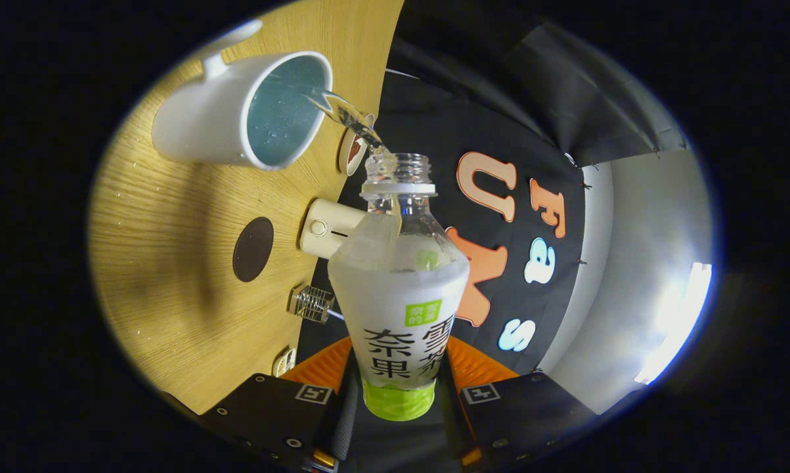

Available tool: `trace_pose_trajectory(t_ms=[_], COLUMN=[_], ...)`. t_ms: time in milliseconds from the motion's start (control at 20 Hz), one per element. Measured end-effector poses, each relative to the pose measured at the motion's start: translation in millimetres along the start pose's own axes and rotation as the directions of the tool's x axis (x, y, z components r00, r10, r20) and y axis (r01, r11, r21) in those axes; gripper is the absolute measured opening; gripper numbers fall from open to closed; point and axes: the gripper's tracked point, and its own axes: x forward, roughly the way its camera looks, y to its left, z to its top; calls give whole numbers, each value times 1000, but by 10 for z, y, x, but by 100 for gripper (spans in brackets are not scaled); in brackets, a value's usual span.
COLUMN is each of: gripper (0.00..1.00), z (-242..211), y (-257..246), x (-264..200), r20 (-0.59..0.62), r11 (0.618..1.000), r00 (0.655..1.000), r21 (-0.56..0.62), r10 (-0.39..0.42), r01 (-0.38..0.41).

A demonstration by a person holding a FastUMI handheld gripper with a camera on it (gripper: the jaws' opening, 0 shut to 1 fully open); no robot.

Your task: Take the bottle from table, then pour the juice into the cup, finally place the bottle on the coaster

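Observation:
My gripper point(398, 374) is shut on a clear plastic bottle point(398, 289) with a white and green label; both fingers press on its lower part. The bottle has no cap and is tipped over toward the wooden table point(165, 263). A thin stream of clear liquid point(349, 118) runs from its mouth into the white mug point(237, 112), which has a pale blue inside and a handle on its far side. A dark round coaster point(253, 249) lies on the table beside the mug, apart from the bottle.
Along the table's far edge stand a small white device with a button point(326, 228), a wire whisk-like tool point(312, 303), a small round item point(353, 150) and a white piece point(284, 361). Behind them hangs the booth's black cloth wall point(434, 118).

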Motion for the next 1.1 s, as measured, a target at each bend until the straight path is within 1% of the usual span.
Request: trace_pose_trajectory(t_ms=[150,450,650,1100], gripper=[57,57,57,57], z=[-31,-16,-9,43], y=[-11,-131,-159,-213], x=[38,50,63,71], r20=[-4,14,22,70], r11=[1000,998,997,988], r00=[1000,1000,1000,997], r21=[-8,-59,-78,-150], r10=[7,-13,-12,-18], r01=[-7,14,14,28])
